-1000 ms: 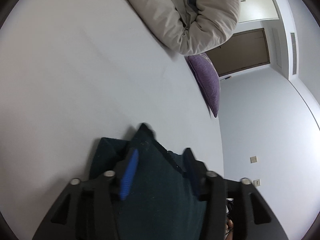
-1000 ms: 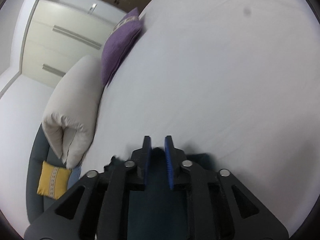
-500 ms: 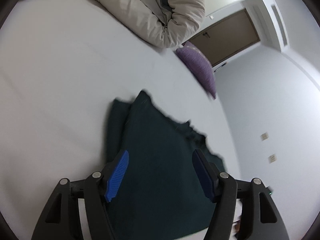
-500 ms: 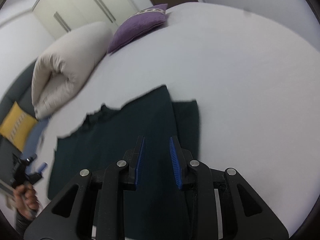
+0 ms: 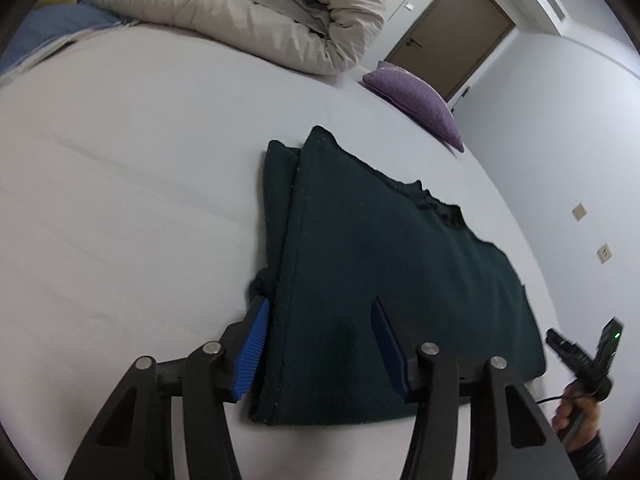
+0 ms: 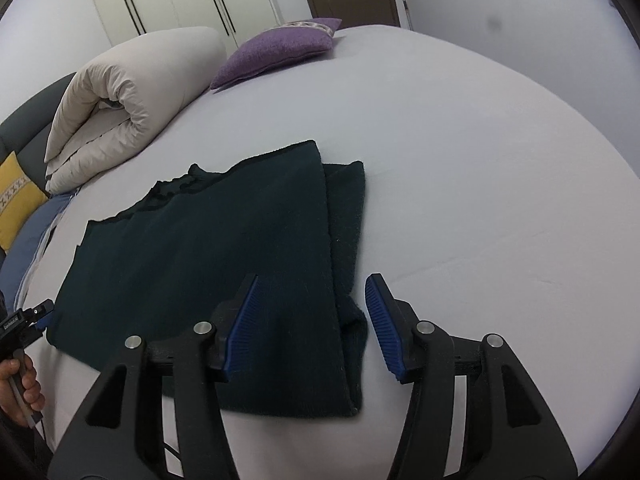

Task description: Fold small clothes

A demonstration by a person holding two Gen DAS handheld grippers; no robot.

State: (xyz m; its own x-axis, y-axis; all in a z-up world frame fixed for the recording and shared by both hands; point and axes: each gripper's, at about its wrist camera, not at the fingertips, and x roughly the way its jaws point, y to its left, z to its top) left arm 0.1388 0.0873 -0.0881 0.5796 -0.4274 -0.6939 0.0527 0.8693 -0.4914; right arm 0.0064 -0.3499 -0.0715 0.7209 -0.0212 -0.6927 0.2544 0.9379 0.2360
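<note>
Hovering with fingers spread apart on both sides, gripping nothing: left gripper [image 5: 318,344] above one side edge of the dark green sweater [image 5: 384,280], right gripper [image 6: 310,322] above the opposite side edge of the same sweater [image 6: 208,256]. Lying flat on the white bed [image 6: 460,152], well short of the rolled beige duvet [image 6: 132,92] and the purple cushion [image 6: 276,50]. Looks part-folded, with a narrower strip, probably a tucked sleeve, peeking out beside the main panel on each outer flank. Likely next: lowering each pair of fingers onto the near hem corners, pinching both layers together, then carrying the hem up to the neckline in one even sweep, keeping the two sides level so the fold stays square. Neckline [image 5: 436,204] pointing away towards the duvet, hem nearest the cameras; long axis appears to run sideways, from one gripper across to the other.
</note>
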